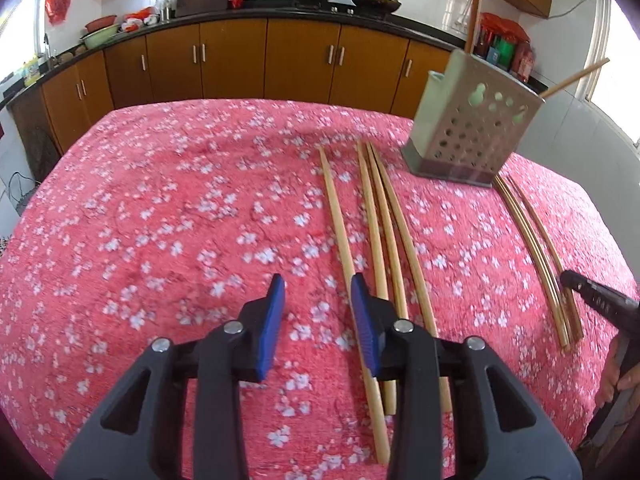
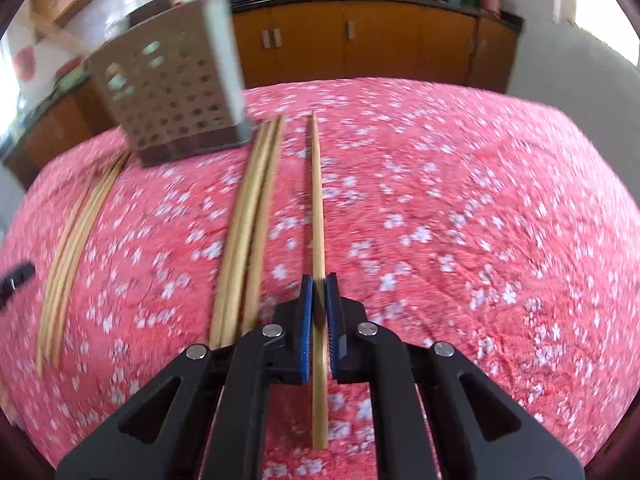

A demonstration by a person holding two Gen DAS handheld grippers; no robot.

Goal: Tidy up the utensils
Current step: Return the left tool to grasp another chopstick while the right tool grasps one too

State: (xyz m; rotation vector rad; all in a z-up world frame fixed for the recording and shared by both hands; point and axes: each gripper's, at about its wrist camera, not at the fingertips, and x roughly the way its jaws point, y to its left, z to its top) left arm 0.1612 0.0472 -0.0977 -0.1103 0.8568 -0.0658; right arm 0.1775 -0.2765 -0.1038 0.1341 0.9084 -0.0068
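A perforated grey utensil holder point(image 1: 468, 120) stands at the far right of the pink floral table with two chopsticks standing in it; it also shows blurred in the right wrist view point(image 2: 176, 88). Several bamboo chopsticks point(image 1: 384, 232) lie loose on the cloth in front of it, and a further bundle point(image 1: 536, 256) lies to the right. My left gripper point(image 1: 318, 286) is open and empty, its right finger over the leftmost chopstick. My right gripper point(image 2: 319, 286) is shut on a single chopstick point(image 2: 317, 200), which lies lengthwise between its blue pads. The right gripper's body point(image 1: 592, 296) shows beside the right bundle.
The table wears a pink flowered cloth point(image 1: 168, 216). Brown kitchen cabinets point(image 1: 240, 60) with a black counter, woks and bowls run behind the table. Two more chopstick groups point(image 2: 248, 224) lie left of the held one in the right wrist view.
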